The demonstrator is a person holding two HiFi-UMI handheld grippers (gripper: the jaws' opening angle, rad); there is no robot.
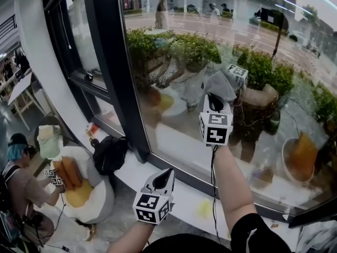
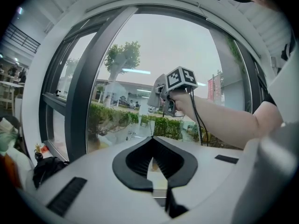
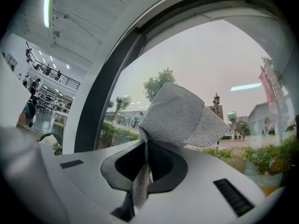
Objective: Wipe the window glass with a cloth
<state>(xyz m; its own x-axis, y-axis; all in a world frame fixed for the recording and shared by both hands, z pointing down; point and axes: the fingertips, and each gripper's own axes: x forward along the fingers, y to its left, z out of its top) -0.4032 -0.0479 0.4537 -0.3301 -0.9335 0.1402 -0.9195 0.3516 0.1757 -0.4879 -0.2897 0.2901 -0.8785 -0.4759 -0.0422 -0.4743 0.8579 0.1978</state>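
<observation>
Right gripper (image 3: 144, 146): black jaws pressed together, pinching a grey woven mesh cloth (image 3: 180, 115). Left gripper (image 2: 151, 139): jaws closed tip to tip, nothing between them, touching nothing. It is held low over the white ledge (image 1: 184, 195) under the window, well apart from the pane.

Containers. Outside, beyond the pane, a pale rounded planter (image 1: 259, 96) with a green shrub (image 1: 266, 67) in it. Inside, a black soft bag (image 1: 109, 154) sits at the foot of the dark window post (image 1: 111, 62); its contents cannot be made out.

Cloth. Held up on the person's outstretched right arm (image 1: 229, 178), in front of the large window glass (image 1: 274, 36), right of the post. Long axis runs roughly upward from the jaws. The broad folded part fans up and to the right above the tips, and a narrow tail hangs down between the jaws toward the gripper body. A reflection of the marker cube shows in the pane just beside the cloth. Whether cloth touches glass cannot be told.

Far left, low: a person (image 1: 18, 178) sits beside a white rounded seat (image 1: 102, 194) with orange and yellow cushions (image 1: 71, 175) lying on it.
</observation>
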